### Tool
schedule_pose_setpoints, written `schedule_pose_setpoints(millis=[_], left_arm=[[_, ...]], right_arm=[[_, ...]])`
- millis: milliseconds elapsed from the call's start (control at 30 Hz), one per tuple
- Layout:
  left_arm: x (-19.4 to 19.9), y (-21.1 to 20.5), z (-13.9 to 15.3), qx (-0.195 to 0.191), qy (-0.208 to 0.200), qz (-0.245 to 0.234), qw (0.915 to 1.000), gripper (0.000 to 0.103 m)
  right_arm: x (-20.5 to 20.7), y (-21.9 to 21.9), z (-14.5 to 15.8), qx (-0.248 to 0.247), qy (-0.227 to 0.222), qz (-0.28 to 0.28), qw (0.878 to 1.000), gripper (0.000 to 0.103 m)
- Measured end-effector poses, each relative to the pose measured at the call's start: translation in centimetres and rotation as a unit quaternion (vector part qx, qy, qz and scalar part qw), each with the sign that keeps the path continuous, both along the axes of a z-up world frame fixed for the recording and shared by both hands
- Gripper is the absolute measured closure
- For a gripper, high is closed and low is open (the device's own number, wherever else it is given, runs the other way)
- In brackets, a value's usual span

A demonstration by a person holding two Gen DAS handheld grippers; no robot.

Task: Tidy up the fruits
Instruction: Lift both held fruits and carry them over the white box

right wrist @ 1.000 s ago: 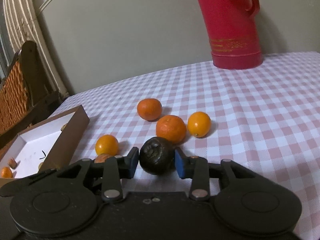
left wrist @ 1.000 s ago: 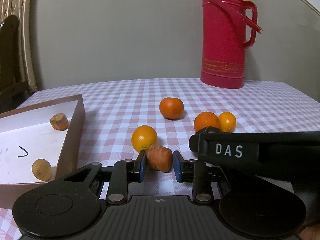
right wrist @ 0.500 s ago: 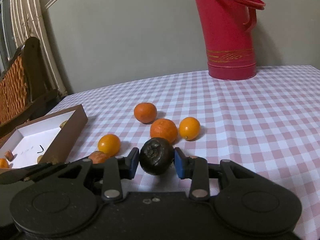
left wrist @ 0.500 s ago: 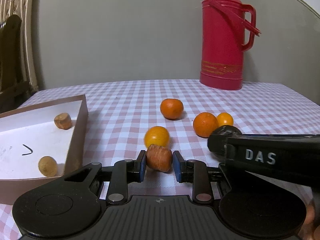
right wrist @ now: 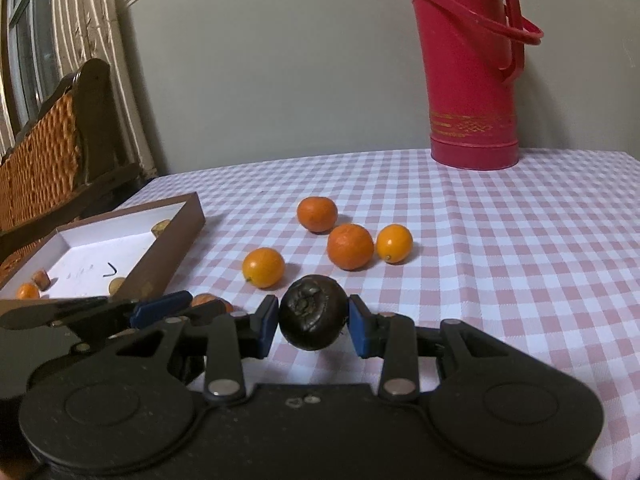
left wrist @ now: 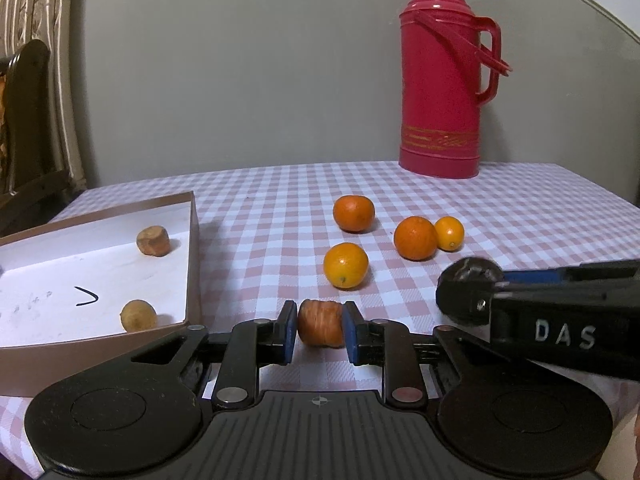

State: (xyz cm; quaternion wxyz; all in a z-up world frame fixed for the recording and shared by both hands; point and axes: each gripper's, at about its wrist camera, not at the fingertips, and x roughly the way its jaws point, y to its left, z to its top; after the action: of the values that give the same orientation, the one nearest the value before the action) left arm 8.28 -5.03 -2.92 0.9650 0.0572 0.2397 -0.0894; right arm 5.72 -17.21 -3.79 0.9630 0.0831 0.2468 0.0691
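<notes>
The left gripper (left wrist: pixel 320 330) pinches a wrinkled orange fruit (left wrist: pixel 320 328) between its fingers, just right of the brown box (left wrist: pixel 193 264). The right gripper (right wrist: pixel 314 322) clamps a dark shrivelled fruit (right wrist: pixel 312 312) above the checked tabletop (right wrist: pixel 500 260), near four oranges (right wrist: pixel 350 246).

Plain grey wall (left wrist: pixel 248 92) behind the bench (right wrist: pixel 520 264); striped curtain (right wrist: pixel 92 20) and window (right wrist: pixel 28 28) at left; dark wicker chair (right wrist: pixel 52 152) beside it; dim light
</notes>
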Motion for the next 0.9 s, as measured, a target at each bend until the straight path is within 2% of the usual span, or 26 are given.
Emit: schedule_pose_setpoints(millis=[500,900], left_arm=[[1.2,-0.3,-1.2,-0.011,0.009,0.016,0.9998,0.078],[-0.2,0.5,0.4,-0.007,-0.011,0.016,0.9998,0.079]], right_arm=[[0.9,-0.4,-1.1,0.024,0.023,-0.013,0.999,0.074],[0.1,-0.1,-0.2,0.019,0.001,-0.006,1.000,0.075]])
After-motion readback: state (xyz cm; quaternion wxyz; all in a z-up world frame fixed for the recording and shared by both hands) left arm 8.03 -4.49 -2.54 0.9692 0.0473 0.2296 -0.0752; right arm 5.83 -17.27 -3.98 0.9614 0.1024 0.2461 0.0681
